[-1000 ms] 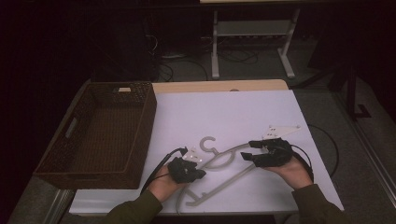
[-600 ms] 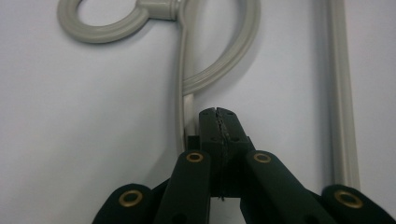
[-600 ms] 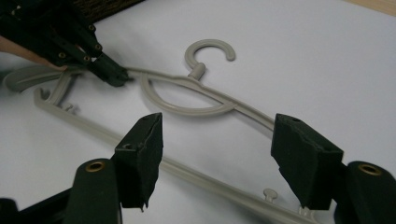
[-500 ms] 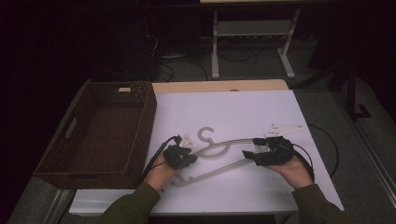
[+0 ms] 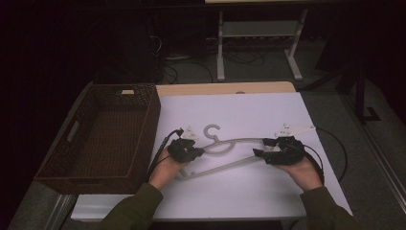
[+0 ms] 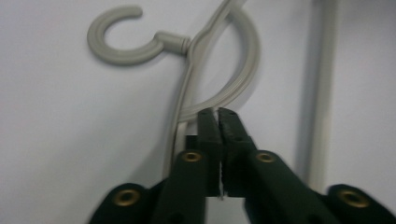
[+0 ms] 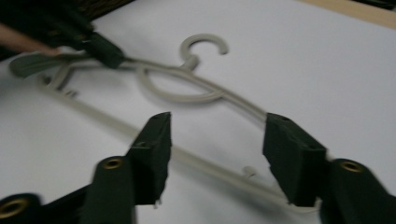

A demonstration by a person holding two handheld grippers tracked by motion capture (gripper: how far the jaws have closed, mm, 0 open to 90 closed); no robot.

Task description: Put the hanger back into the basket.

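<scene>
The hanger (image 5: pixel 225 152) has shifted left with the left gripper (image 5: pixel 197 152).

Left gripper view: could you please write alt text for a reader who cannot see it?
The left tongs, two black jaws rising from the bottom, are shut on the thin arm of a pale grey plastic hanger lying on a white table. The hanger's hook curls at upper left and its straight bar runs down the right side.
</scene>
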